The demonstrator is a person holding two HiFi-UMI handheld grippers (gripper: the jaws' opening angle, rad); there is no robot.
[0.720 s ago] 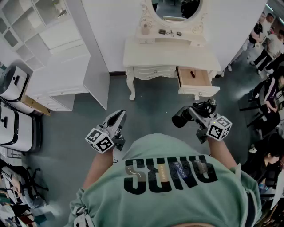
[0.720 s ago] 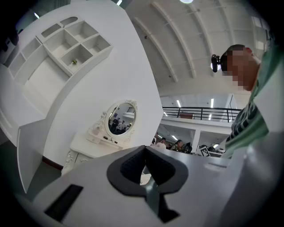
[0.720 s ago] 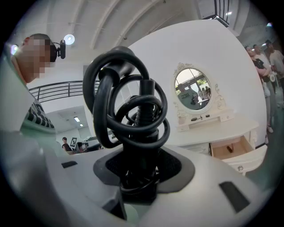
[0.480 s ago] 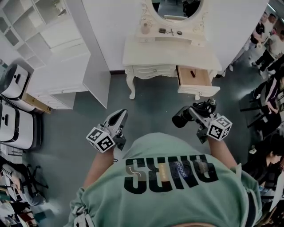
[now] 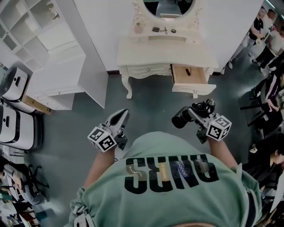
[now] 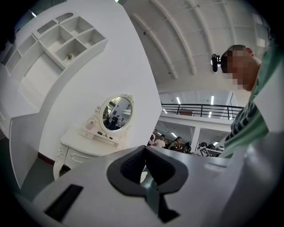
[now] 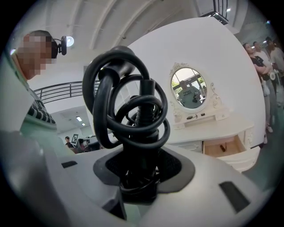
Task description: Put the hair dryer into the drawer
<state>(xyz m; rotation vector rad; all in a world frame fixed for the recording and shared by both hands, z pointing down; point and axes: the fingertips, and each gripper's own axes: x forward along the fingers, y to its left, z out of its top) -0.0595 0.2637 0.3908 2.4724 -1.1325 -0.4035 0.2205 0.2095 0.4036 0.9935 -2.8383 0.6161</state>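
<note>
The black hair dryer [image 5: 181,119] is held in front of the person's chest, its nozzle pointing left. My right gripper [image 5: 197,114] is shut on it; in the right gripper view the pads [image 7: 175,166] clamp the handle, with the coiled cord [image 7: 128,106] looped above. My left gripper [image 5: 119,117] hangs to the left, shut and empty, its pads [image 6: 131,166] meeting at the front. Ahead stands the white dressing table [image 5: 164,55] with its right-hand drawer [image 5: 195,80] pulled open. That drawer [image 7: 235,145] also shows beyond the dryer.
A small dark item [image 5: 188,71] lies in the drawer. Small toiletries [image 5: 162,30] sit under the oval mirror [image 5: 168,6]. A white shelf cabinet [image 5: 57,53] stands at the left, white cases [image 5: 13,106] beyond it. People [image 5: 270,40] stand at the right. Grey floor lies between me and the table.
The head view has shifted a little: the dressing table and drawer slid slightly left and up in the picture. Both grippers keep their places, the right still on the dryer.
</note>
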